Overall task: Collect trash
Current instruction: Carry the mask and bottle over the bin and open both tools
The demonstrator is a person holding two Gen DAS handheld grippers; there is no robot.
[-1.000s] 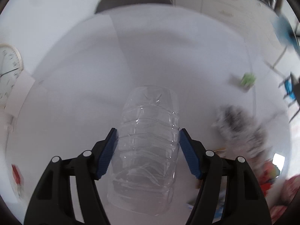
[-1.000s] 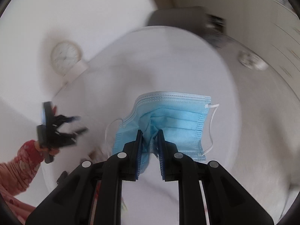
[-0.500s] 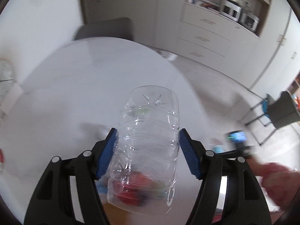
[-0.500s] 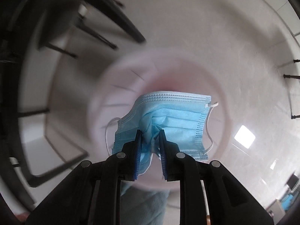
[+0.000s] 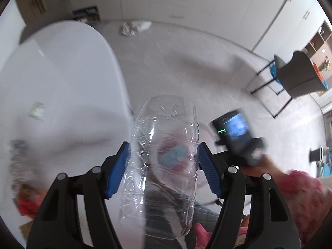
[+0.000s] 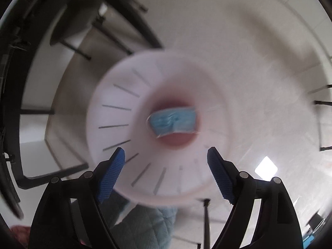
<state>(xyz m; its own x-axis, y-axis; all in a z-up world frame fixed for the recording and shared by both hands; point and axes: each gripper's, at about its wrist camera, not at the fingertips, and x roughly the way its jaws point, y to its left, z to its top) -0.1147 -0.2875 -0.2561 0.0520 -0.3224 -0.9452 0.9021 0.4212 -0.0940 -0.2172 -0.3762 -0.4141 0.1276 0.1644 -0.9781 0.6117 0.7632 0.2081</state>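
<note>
Left wrist view: the left gripper (image 5: 164, 164) has its blue pads pressed on both sides of a clear crushed plastic bottle (image 5: 164, 159), jaws about halfway apart. Left of the bottle the white table (image 5: 58, 72) curves away, its rounded edge ending just beside the bottle; blurred litter lies near its lower left rim. Beyond the bottle is open pale floor up to the cabinets. Right of the bottle, the right gripper's back (image 5: 234, 132) shows above a pink sleeve (image 5: 298, 188), with a grey chair (image 5: 298, 76) farther off.

Right wrist view: the right gripper (image 6: 166, 170) has just been opening; its jaws stand wide with nothing between them. Below them, the blue face mask (image 6: 173, 121) lies on the reddish bottom of the white slotted bin (image 6: 116, 112). Dark chair legs (image 6: 116, 31) stand left of and beyond the bin; bare floor lies to its right.
</note>
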